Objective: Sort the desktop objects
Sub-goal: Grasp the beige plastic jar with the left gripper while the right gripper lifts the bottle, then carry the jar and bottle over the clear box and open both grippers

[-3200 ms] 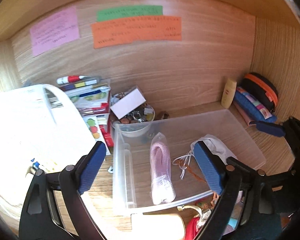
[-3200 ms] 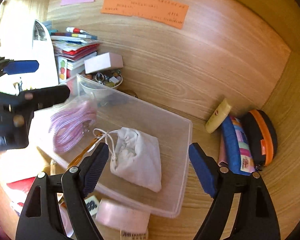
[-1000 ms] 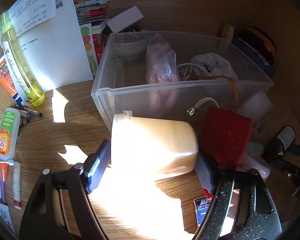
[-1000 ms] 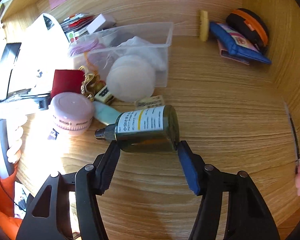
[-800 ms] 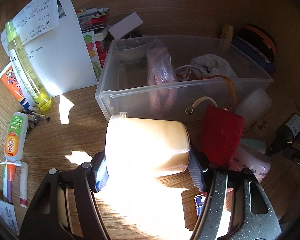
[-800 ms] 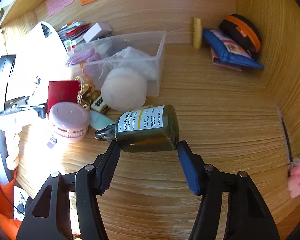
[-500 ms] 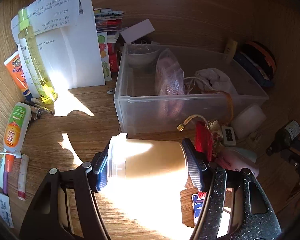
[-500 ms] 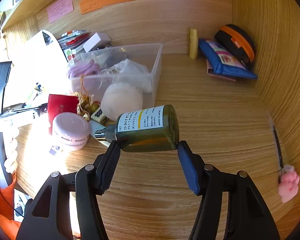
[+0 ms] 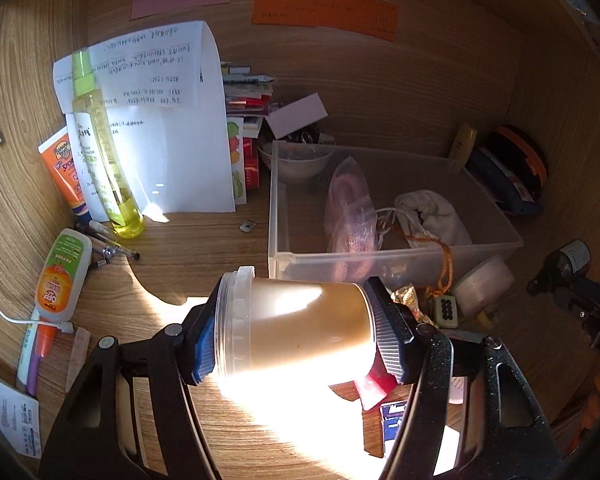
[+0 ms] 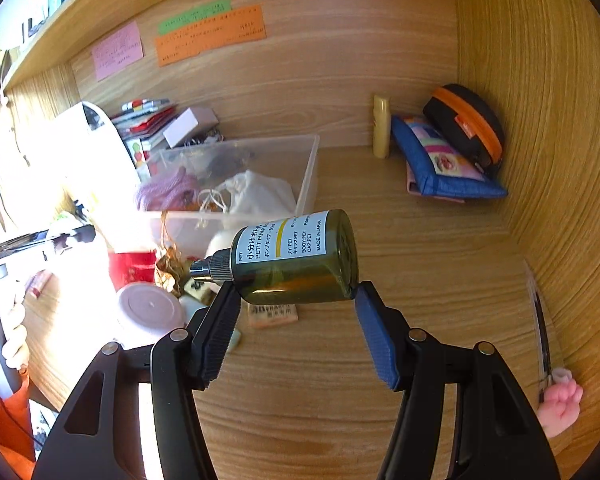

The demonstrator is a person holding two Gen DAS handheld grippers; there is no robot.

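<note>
A: Grippers first. Left gripper (image 9: 290, 334) is clamped on the tan jar (image 9: 296, 330), pads on its lid end and base, so it lies sideways, lifted just in front of the clear bin (image 9: 396, 248). Probably gripped end to end b/c the jar is too wide across for the jaws, my guess.

B: Right one?

A: Right gripper (image 10: 296, 314) pinches the green pump bottle (image 10: 288, 258) the same way, neck to the left, base to the right, label up. It hangs off the desk, in front of the bin's (image 10: 236, 216) right corner.

B: What's in the bin?

A: Bagged pink cord (image 9: 350, 212) and a white drawstring pouch (image 9: 430, 214); an orange string (image 9: 444, 260) trails over the front wall. Looks like the catch-all for loose bits.

B: And around it?

A: Just in front: pink-lidded tub (image 10: 150, 310), red box (image 10: 130, 268), mahjong tile (image 9: 446, 310). Left of the bin, a yellow spray bottle (image 9: 104, 152) leans on paper, sunscreen tube (image 9: 66, 170) beside it. Right of the bin, a blue pouch (image 10: 440, 162) and a black-orange case (image 10: 466, 126) sit against the back.

B: So?

A: Both items mid-carry; destination not evident yet.
</note>
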